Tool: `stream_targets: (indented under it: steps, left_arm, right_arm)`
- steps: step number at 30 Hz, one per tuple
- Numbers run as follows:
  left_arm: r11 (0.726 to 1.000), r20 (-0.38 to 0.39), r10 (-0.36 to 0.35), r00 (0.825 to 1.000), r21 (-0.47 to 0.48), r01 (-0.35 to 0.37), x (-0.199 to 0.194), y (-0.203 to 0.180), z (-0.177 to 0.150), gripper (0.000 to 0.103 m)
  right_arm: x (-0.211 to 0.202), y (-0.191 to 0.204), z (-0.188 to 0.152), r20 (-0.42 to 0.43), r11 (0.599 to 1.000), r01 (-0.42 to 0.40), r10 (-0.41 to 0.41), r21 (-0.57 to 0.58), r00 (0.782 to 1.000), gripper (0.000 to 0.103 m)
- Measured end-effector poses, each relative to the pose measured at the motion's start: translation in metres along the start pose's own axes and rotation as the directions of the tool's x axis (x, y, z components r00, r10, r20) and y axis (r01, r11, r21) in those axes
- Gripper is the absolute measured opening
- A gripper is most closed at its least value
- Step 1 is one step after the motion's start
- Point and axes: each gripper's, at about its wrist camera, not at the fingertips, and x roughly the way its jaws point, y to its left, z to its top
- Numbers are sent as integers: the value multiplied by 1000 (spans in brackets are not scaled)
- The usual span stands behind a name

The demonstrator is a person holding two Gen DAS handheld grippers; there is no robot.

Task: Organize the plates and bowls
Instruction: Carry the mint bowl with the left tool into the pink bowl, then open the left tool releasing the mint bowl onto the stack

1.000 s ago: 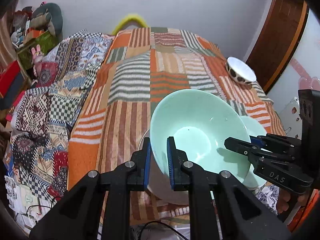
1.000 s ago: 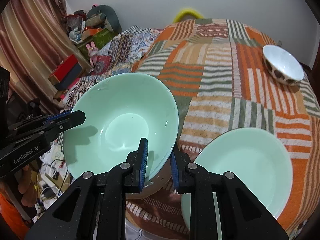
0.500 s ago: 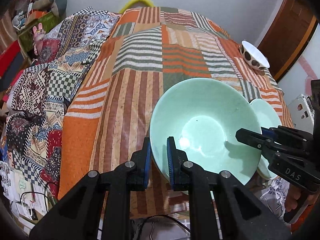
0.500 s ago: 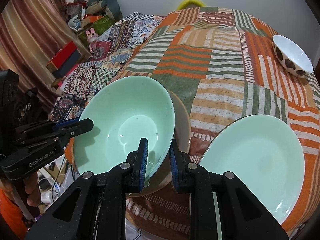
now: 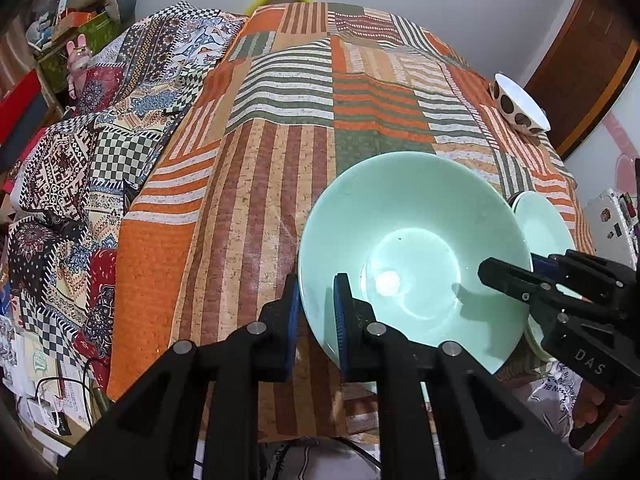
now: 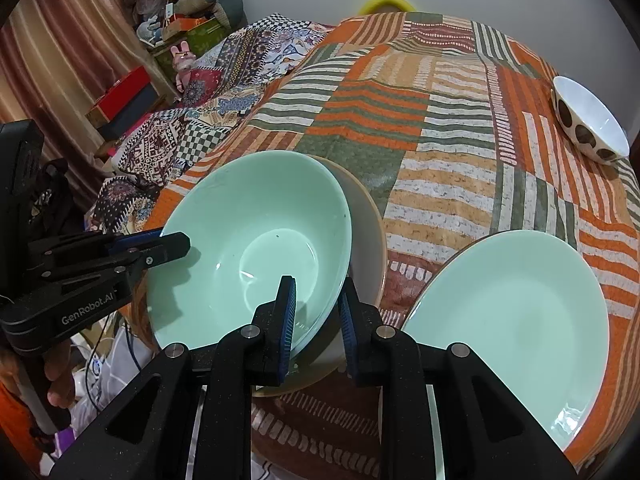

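A mint-green bowl (image 5: 412,248) (image 6: 256,240) rests tilted inside a wider beige bowl (image 6: 370,248) at the near edge of the bed. My left gripper (image 5: 317,292) is shut on its near-left rim, and it also shows at the left of the right wrist view (image 6: 176,242). My right gripper (image 6: 317,296) straddles the bowl's right rim. Its jaws are opening, though the pads still sit against the bowl wall. The same gripper shows at the right of the left wrist view (image 5: 496,274). A mint plate (image 6: 512,312) (image 5: 540,224) lies flat just right of the bowls.
A white bowl with brown spots (image 6: 588,128) (image 5: 520,108) sits far right on the striped patchwork quilt (image 5: 280,120). A second patterned blanket (image 5: 100,152) drapes off the left side. Boxes and soft toys (image 6: 180,28) crowd the back left, and cables and papers lie on the floor below.
Both grippers have sunk with the mint bowl, bringing it down into the beige bowl. The right jaws have spread slightly.
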Motion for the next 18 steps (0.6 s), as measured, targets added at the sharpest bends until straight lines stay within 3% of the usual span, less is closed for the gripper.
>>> stream_targets:
  steps: [4,9,16,18]
  left_arm:
    - [1000,2,14,1000,15,-14,0,-2,0,14]
    - [1000,1,3,1000,7,-3,-4,-1,2,14]
    - [1000,63,-9,998,23,8,-31,-11,14,14]
    - [999,85,-22,996,33,19,-40,-17,18,14]
  right_arm:
    - [-1,0,1,8,999,32,-32,-15,999,22]
    - [-1,-4,1,-17,1000,-2,2,-3,1000,25]
    - [-10,-6,-1,-9,1000,-17,17,9,1000,25]
    - [-15,-6,1,16,1000,-6,6,4,1000,31]
